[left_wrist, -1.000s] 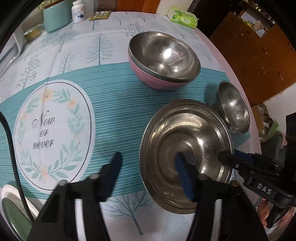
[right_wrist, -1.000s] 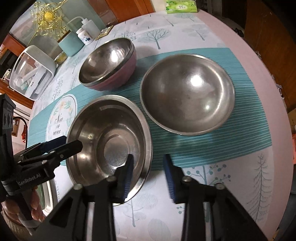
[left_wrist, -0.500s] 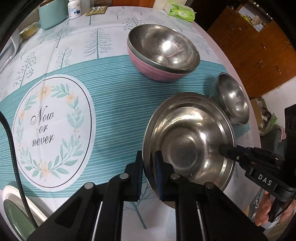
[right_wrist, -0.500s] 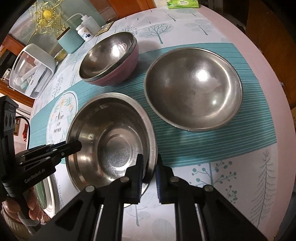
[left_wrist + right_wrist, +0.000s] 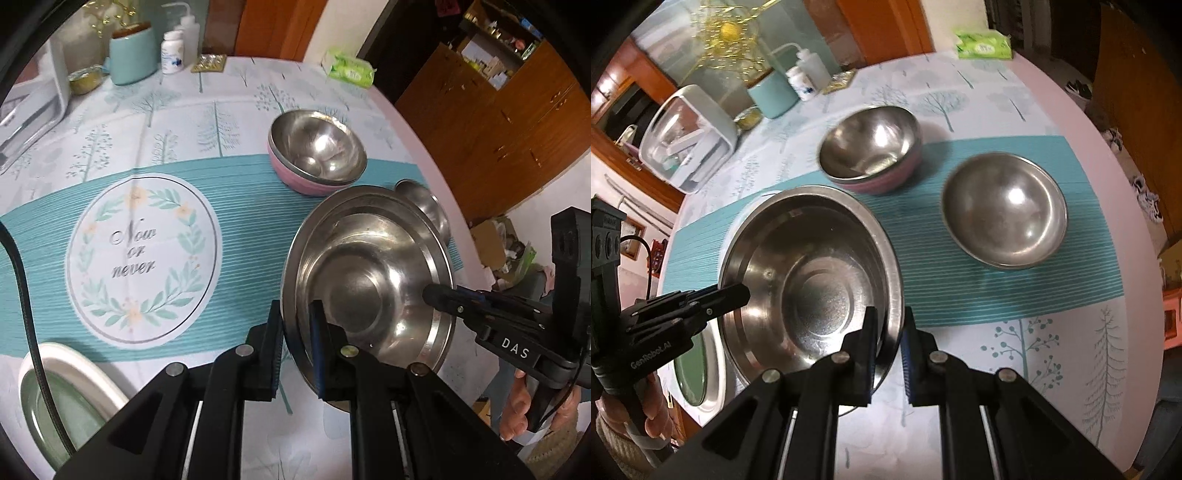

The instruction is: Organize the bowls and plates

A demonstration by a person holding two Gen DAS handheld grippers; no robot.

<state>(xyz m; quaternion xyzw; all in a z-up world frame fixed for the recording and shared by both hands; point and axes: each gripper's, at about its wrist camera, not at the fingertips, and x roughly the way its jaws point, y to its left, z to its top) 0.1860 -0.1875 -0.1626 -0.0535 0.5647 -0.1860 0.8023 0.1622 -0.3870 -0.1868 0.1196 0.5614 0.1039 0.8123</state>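
Note:
A wide steel bowl [image 5: 369, 280] hangs tilted a little above the table, held at opposite sides of its rim. My left gripper [image 5: 295, 328] is shut on the rim's near edge; in the right wrist view it [image 5: 735, 295] clamps the left side. My right gripper [image 5: 888, 339] is shut on the rim too, and in the left wrist view it [image 5: 436, 295] comes in from the right. A steel bowl nested in a pink bowl [image 5: 317, 155] [image 5: 886, 181] stands behind. Another steel bowl [image 5: 1004, 214] rests at the right, partly hidden in the left wrist view [image 5: 424, 206].
A white plate with a green centre [image 5: 55, 398] [image 5: 690, 369] lies at the near left edge. At the back stand a teal canister [image 5: 133, 51], a pill bottle [image 5: 171, 55], a green tissue pack [image 5: 349, 70] and a clear box [image 5: 687, 140]. The round table's edge [image 5: 1126, 229] curves off at the right.
Both grippers closed on the wide bowl's rim, then rose with it. The bowl has left the tablecloth, and more of the table's far side shows.

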